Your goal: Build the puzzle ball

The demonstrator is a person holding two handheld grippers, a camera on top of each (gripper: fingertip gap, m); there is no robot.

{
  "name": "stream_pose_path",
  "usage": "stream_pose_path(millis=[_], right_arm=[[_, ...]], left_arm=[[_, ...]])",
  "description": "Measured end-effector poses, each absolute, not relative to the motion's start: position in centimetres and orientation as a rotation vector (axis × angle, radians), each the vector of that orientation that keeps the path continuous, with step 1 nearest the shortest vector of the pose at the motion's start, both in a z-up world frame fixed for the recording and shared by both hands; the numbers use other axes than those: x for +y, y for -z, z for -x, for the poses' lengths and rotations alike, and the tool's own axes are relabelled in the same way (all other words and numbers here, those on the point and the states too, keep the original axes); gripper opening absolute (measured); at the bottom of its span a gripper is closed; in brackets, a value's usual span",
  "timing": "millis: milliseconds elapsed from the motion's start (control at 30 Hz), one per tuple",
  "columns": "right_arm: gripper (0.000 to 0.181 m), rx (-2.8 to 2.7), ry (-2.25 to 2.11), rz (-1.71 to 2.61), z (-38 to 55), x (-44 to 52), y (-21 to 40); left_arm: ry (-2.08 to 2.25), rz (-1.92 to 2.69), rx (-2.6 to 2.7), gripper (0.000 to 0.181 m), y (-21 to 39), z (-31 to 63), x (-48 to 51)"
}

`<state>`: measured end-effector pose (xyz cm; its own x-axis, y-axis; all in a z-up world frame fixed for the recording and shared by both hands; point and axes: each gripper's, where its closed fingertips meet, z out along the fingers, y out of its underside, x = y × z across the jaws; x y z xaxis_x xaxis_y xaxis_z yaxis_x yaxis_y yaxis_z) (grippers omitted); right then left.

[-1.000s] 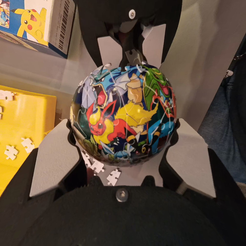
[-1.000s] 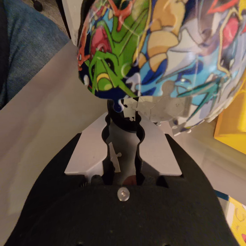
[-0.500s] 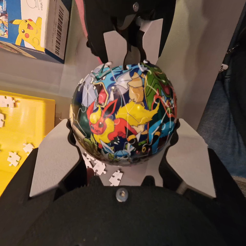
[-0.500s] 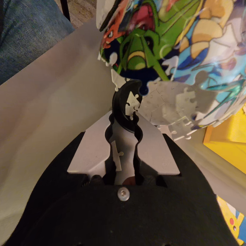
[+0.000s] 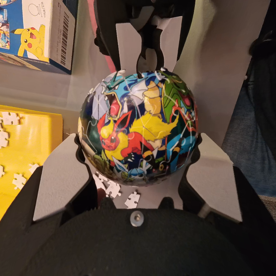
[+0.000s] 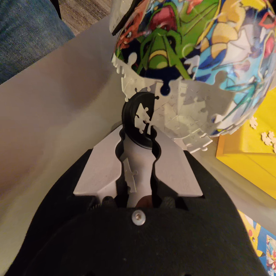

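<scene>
The puzzle ball (image 5: 138,128) is colourful, with cartoon creatures on it. My left gripper (image 5: 138,143) is shut on it, one finger on each side, and holds it above the table. In the right wrist view the ball (image 6: 194,44) shows an open gap with the white inside (image 6: 186,116). My right gripper (image 6: 138,131) is shut on a white puzzle piece (image 6: 142,118) just below that gap, apart from the rim. A black round disc (image 6: 128,116) shows behind the piece. A second white piece (image 6: 131,177) lies against its left finger. The right gripper (image 5: 149,65) also shows behind the ball.
A yellow tray (image 5: 37,134) with several loose white pieces stands at the left, also in the right wrist view (image 6: 246,156). A puzzle box (image 5: 37,32) lies at the back left. Loose pieces (image 5: 113,189) lie under the ball. A person's jeans leg (image 5: 253,134) borders the table's right edge. My hands' fingertips stand some 8 cm from each other.
My right gripper has drawn back from the ball's open rim with the white piece in it. The ball stays in my left gripper, almost still.
</scene>
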<state>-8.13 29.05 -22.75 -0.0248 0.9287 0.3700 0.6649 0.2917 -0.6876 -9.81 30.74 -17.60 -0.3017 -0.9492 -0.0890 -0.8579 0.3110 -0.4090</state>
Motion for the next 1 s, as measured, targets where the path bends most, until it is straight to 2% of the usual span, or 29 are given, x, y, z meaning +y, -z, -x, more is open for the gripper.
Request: stream_pose_path(millis=[233,533,1000], right_arm=[[0.025,-1.775,-0.476,1.437,7.9,27.8,21.8],[0.030,-1.785,-0.490,1.478,8.6,27.5,22.9],[0.027,-1.760,-0.474,1.493,8.4,28.1,22.7]], left_arm=[[0.402,1.622,2.272,0.138,17.6,9.9,30.7],[0.410,1.613,2.276,0.138,17.6,9.8,30.7],[0.438,1.604,2.283,0.138,17.6,9.7,30.6]])
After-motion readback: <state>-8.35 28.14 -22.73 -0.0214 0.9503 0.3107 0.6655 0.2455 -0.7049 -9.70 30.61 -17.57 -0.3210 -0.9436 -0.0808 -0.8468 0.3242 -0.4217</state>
